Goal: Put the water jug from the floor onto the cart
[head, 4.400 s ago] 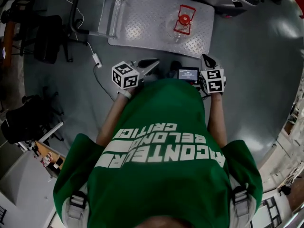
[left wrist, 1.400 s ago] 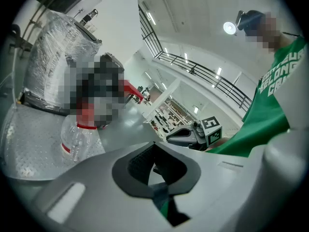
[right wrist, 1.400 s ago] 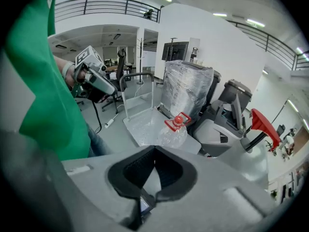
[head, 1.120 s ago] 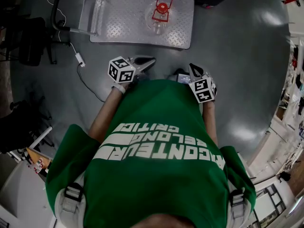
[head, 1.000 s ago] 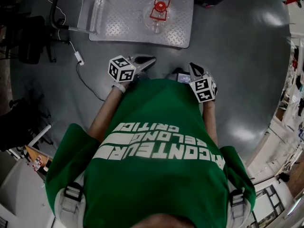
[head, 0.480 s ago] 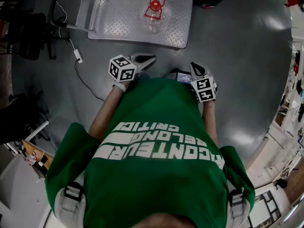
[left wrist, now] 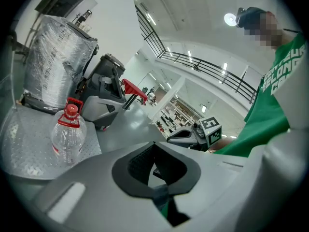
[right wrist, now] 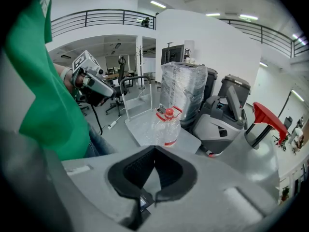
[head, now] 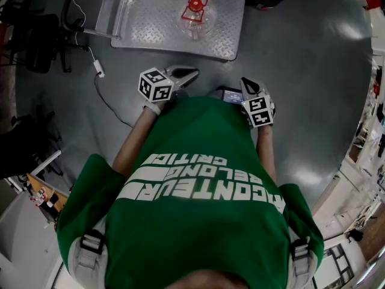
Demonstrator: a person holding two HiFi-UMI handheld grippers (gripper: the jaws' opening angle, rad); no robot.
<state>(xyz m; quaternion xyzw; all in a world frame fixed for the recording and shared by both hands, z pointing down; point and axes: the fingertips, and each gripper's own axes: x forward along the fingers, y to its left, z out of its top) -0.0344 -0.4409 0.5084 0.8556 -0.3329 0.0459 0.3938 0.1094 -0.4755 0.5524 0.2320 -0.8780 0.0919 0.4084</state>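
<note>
Cart: grey tread-plate deck at the top of the head view, with its handle at the left end.
Left gripper: jaws closed tip to tip with nothing between them. It is held close in front of the person's green shirt, short of the cart's near edge.
Water jug: clear, with a red cap and red handle. It stands upright on the cart deck, right of centre, well beyond both grippers and touching neither.
Right gripper: jaws together and empty, over the bare grey floor, to the right of the jug.
</note>
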